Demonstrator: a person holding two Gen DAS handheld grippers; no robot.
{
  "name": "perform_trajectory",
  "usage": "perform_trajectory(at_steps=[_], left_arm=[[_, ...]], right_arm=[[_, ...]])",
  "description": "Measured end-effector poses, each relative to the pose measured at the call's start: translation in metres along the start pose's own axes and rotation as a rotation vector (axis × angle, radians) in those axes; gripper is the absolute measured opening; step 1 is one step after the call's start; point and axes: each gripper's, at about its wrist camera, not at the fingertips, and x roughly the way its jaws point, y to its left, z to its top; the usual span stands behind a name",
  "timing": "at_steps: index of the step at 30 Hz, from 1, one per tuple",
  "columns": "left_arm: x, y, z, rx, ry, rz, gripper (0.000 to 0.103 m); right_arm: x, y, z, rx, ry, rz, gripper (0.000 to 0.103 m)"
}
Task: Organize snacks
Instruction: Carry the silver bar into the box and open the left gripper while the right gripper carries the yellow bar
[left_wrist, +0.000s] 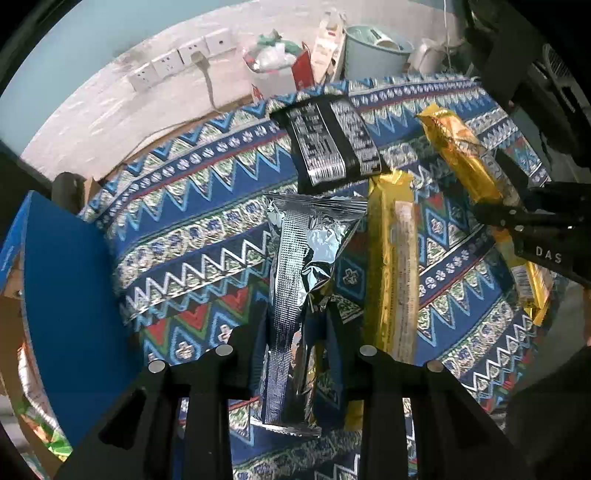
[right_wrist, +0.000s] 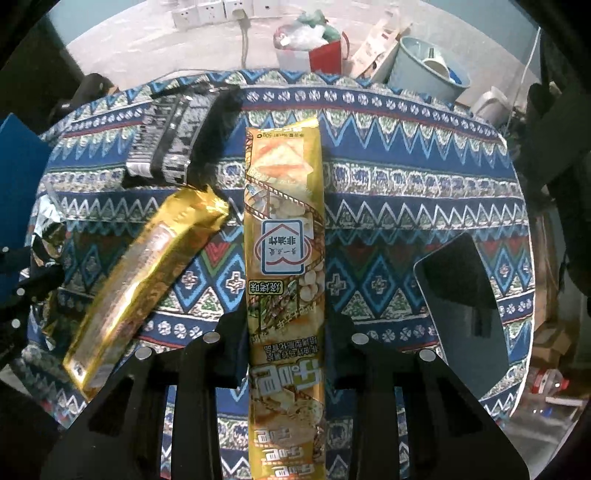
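On my left wrist view a blue box (left_wrist: 70, 295) is cut off at the edge. My left gripper (left_wrist: 295, 354) is clenched on a silver snack packet (left_wrist: 295, 295) above the patterned tablecloth (left_wrist: 192, 236); its print is too fine to read. A black packet (left_wrist: 332, 144) shows unreadable white text. My right gripper (right_wrist: 284, 343) grasps a long yellow packet (right_wrist: 284, 236) printed "非油炸", beside a blurred gold packet (right_wrist: 147, 280).
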Motion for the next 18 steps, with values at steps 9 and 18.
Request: perform_trajectory(at_steps=[9, 18], left_arm=[[-0.04, 0.017, -0.014, -0.021, -0.071, 0.047, 0.03], [-0.063, 0.047, -0.025, -0.082, -0.104, 0.071, 0.03]], right_arm=[[-0.05, 0.023, 0.001, -0.04, -0.081, 0.025, 0.029], [-0.071, 0.065, 0.013, -0.111, -0.151, 0.092, 0.029]])
